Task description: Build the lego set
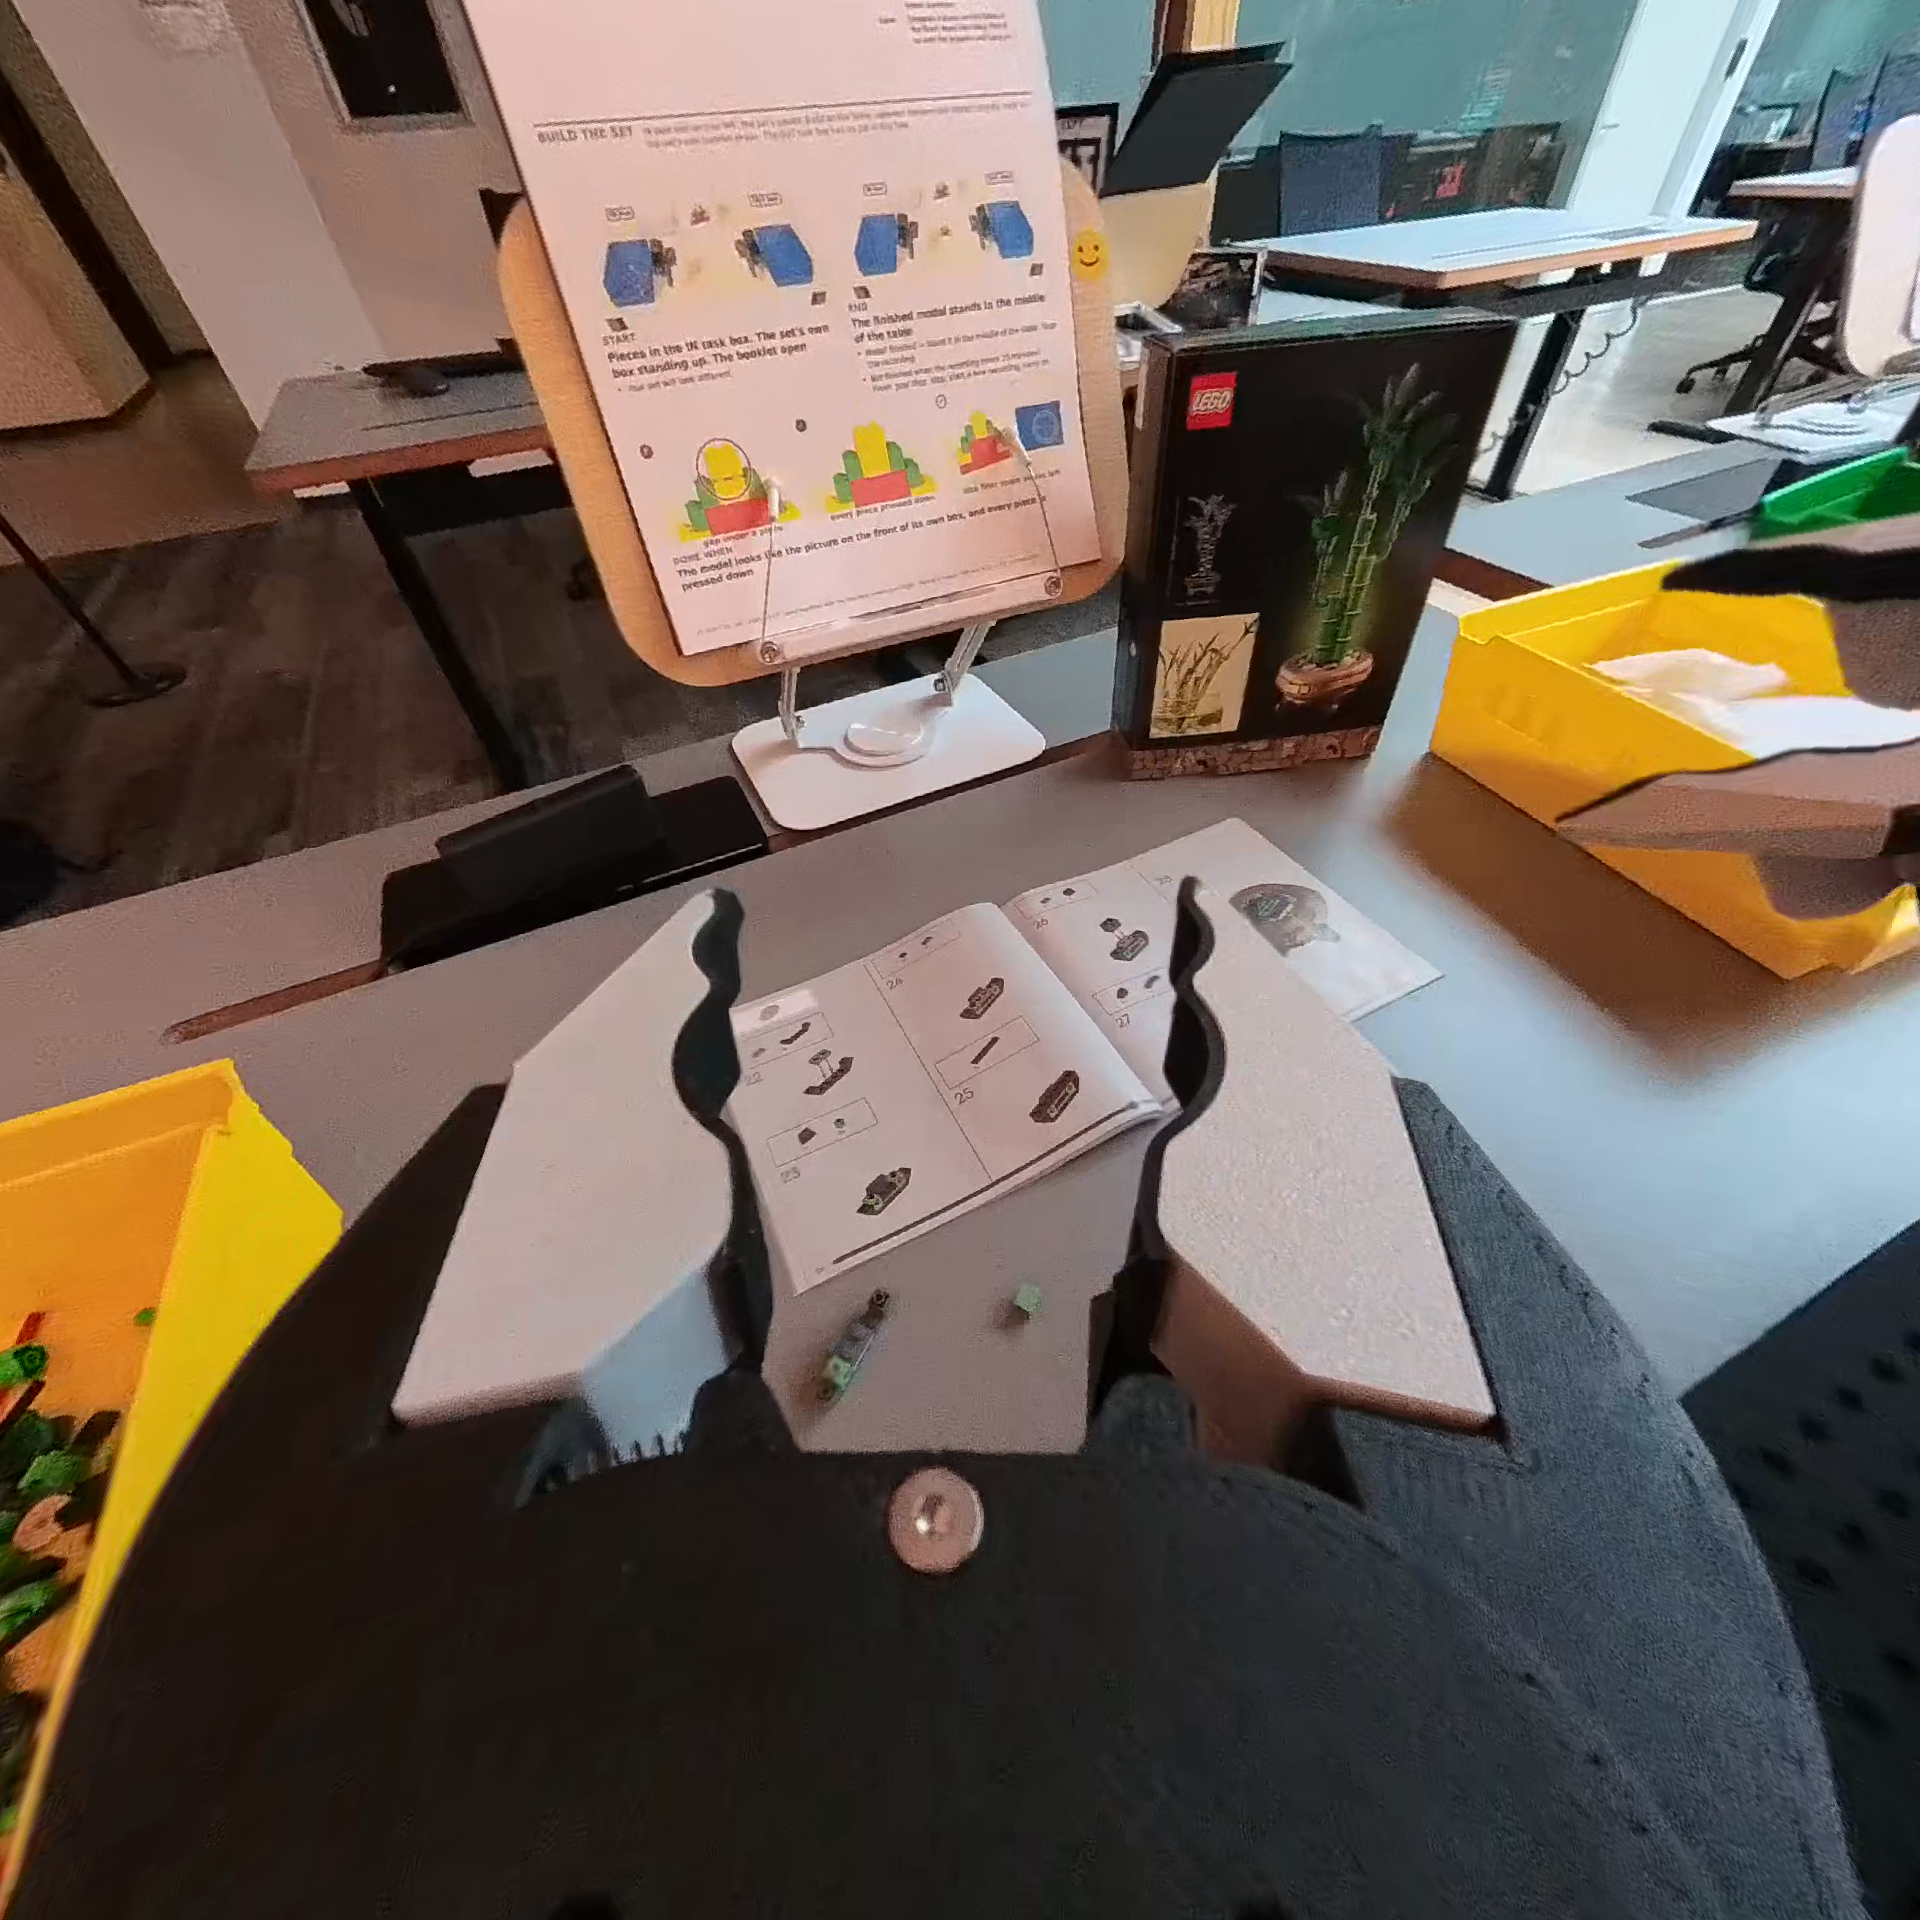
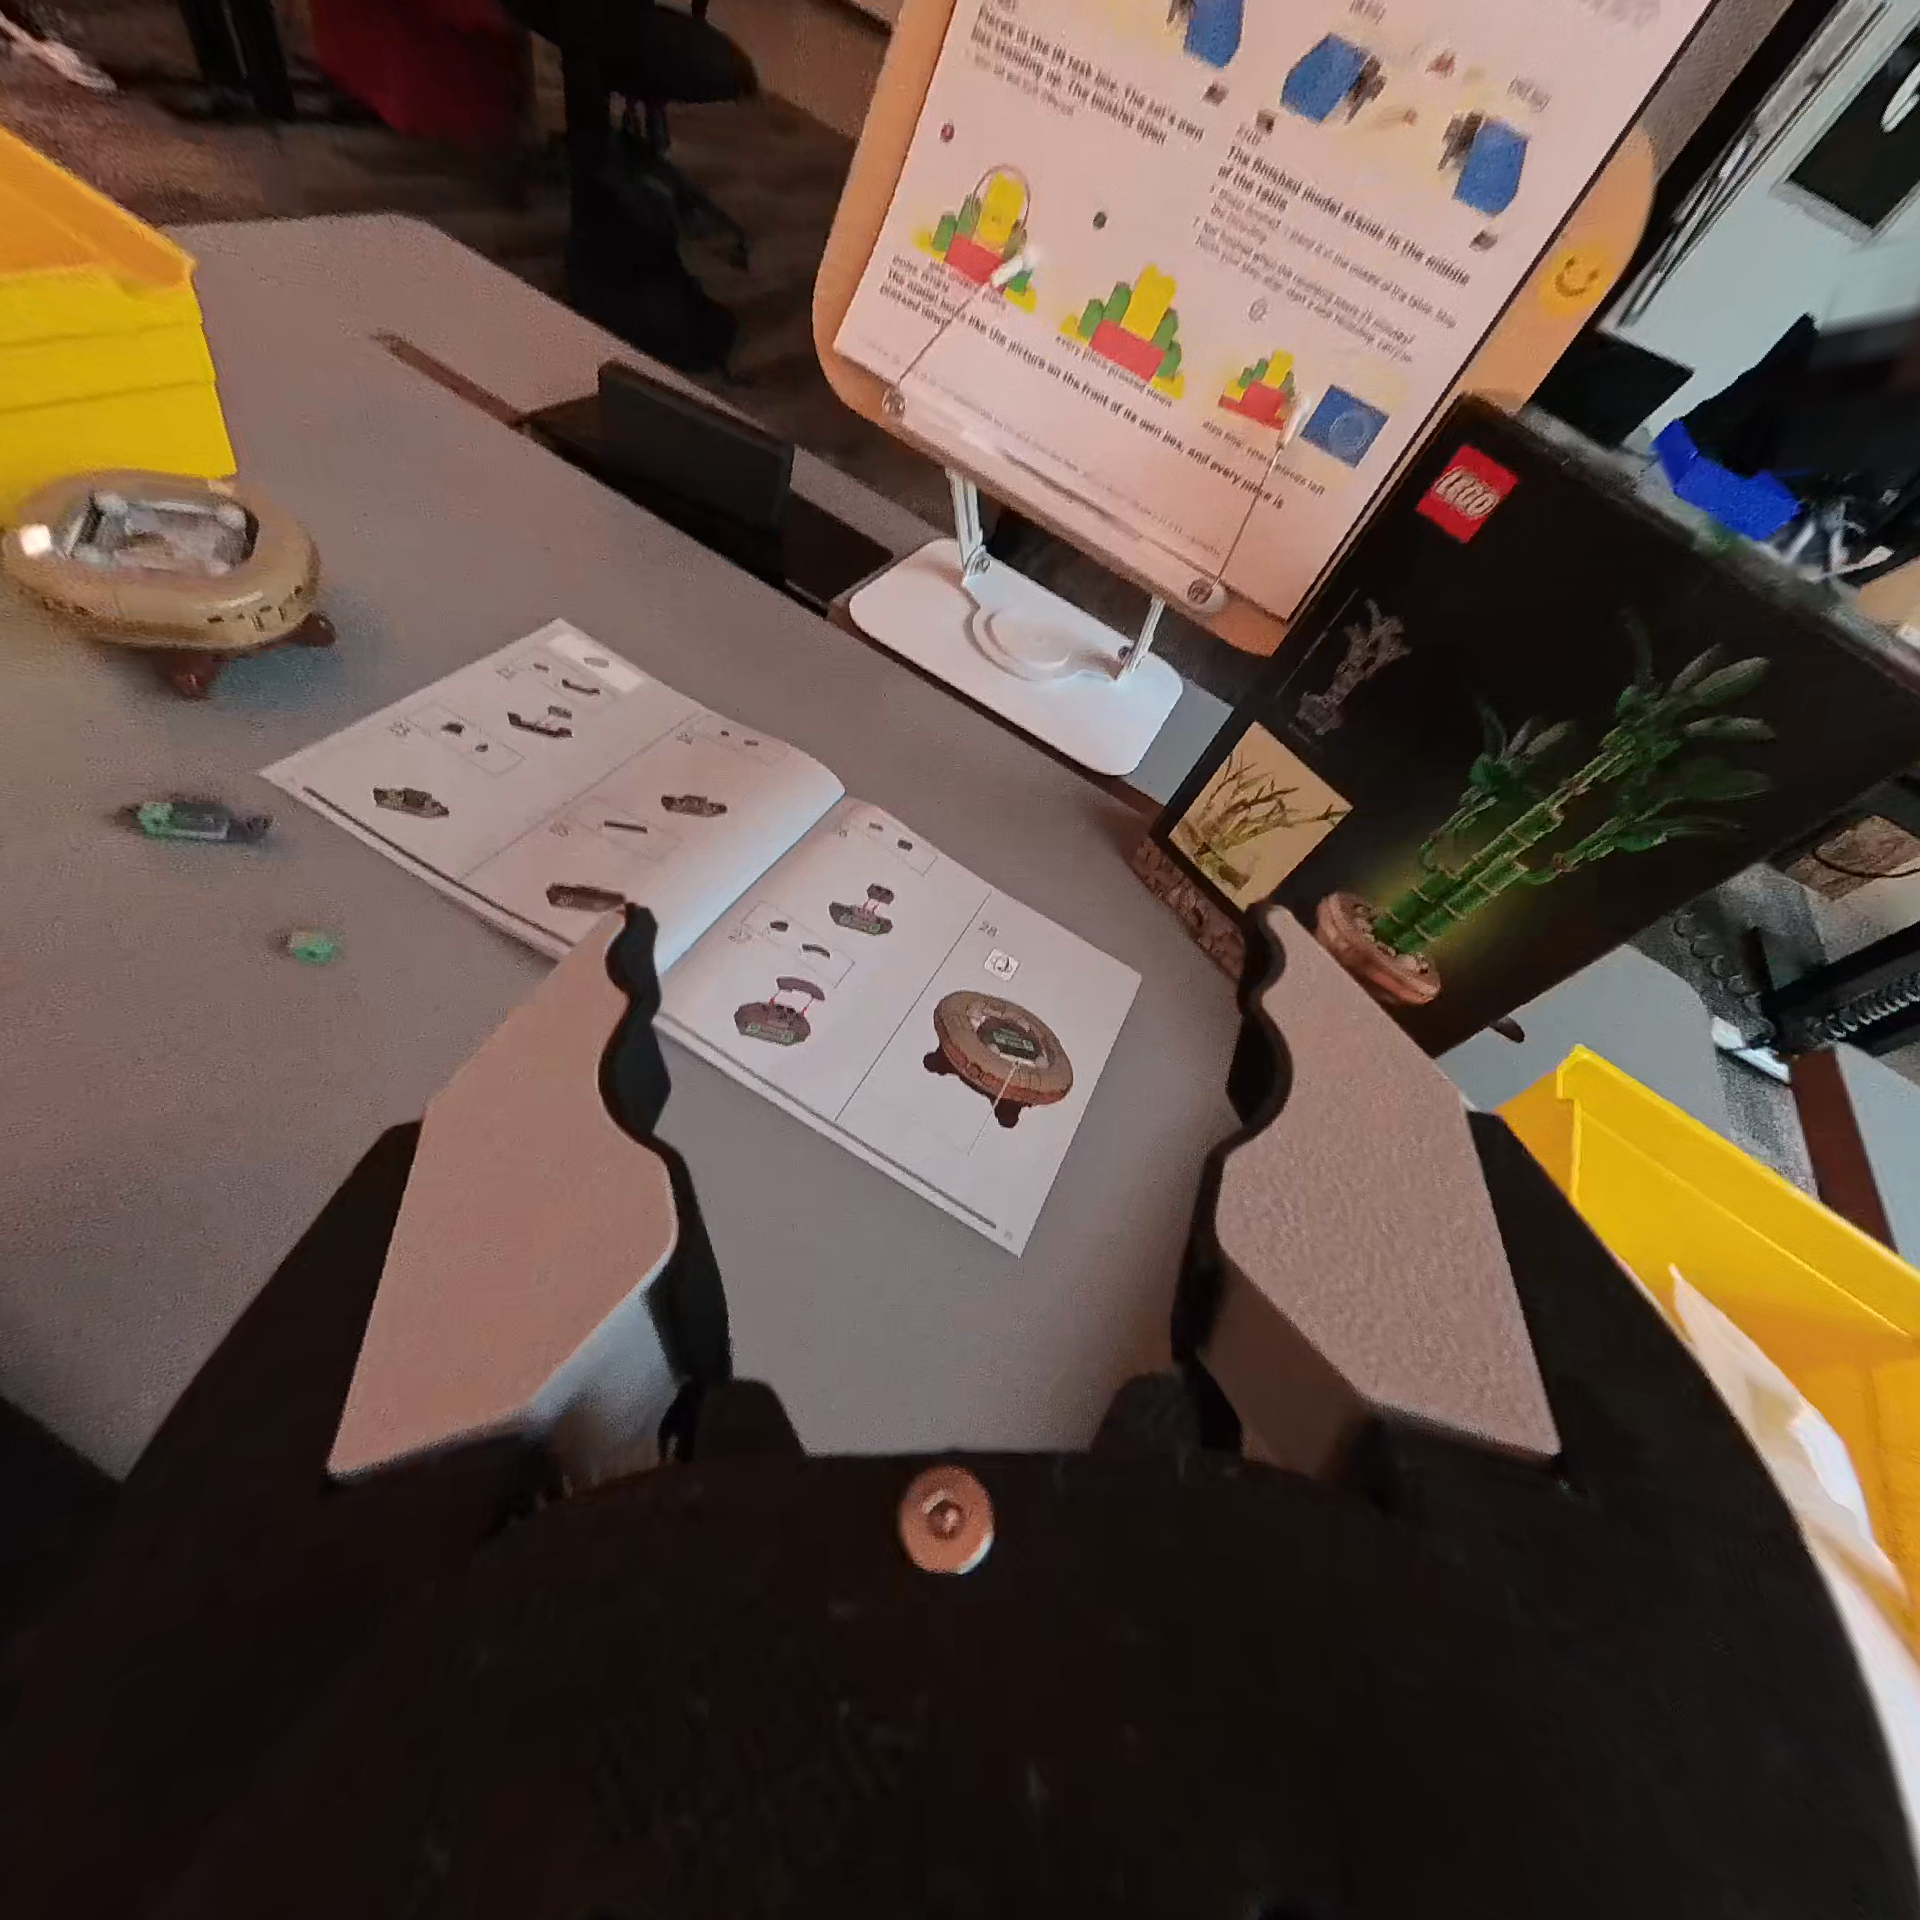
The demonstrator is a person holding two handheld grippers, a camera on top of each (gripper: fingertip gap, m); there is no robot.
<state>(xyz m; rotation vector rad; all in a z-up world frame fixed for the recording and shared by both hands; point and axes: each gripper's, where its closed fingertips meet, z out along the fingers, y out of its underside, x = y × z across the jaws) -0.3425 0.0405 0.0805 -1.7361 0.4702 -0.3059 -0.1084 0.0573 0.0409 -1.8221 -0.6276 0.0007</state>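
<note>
- Both left tongs point(image 1: 961, 1060) and right tongs point(image 2: 940, 1039) are hanging wide open, gripping nothing.
- Judging: the green sub-assembly point(image 1: 854, 1349) and loose green stud point(image 1: 1024, 1301) are awaiting joining, needing a precise pinch.

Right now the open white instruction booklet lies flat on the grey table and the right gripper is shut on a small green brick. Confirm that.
Not quite. The open white instruction booklet does lie flat on the grey table, but the right gripper is open and empty, as the right wrist view shows. The small green brick lies loose on the table.
</note>
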